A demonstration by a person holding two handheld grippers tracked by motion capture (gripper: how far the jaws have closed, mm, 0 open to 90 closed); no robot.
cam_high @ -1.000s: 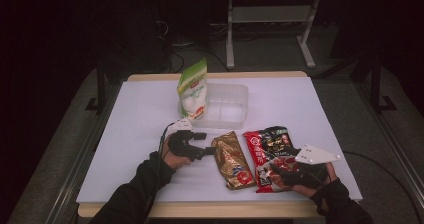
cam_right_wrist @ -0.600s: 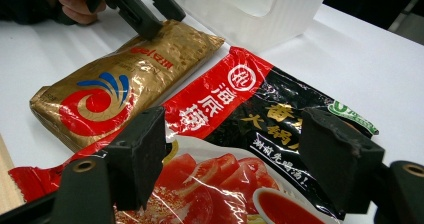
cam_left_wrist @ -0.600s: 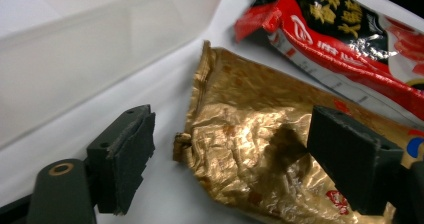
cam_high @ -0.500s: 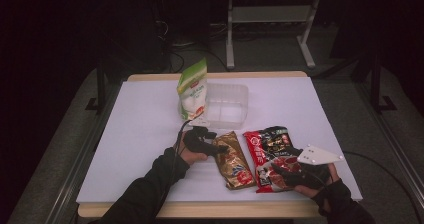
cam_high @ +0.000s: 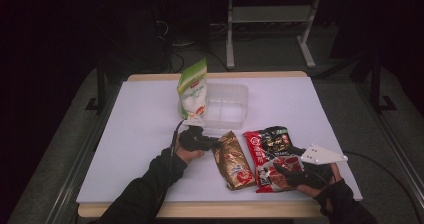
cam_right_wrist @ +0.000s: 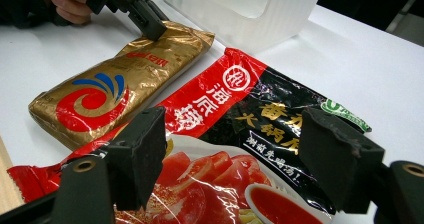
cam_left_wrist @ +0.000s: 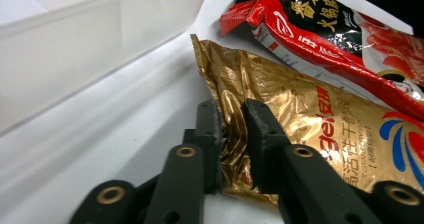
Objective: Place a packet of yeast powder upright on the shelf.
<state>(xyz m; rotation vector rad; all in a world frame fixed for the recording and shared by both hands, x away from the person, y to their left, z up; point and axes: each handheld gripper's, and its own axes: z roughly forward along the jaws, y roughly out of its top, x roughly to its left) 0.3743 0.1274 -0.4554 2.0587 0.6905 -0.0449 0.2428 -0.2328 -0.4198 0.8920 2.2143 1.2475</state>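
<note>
Gold foil packet (cam_left_wrist: 310,129) lies on the white table (cam_high: 135,134), its crinkled edge pinched as the left gripper (cam_left_wrist: 232,134) has just been closing. From above, a hand hides that grip. The right gripper (cam_right_wrist: 232,154) stands wide over the red-and-black sauce packet (cam_right_wrist: 260,129), whose lower edge is cut off.

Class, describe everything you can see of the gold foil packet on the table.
The gold foil packet is a shiny, crinkled pouch printed with a red and blue swirl and red lettering. It lies flat on the white table, alongside the red and black packet. The left gripper has just closed on its edge near one corner.
</note>
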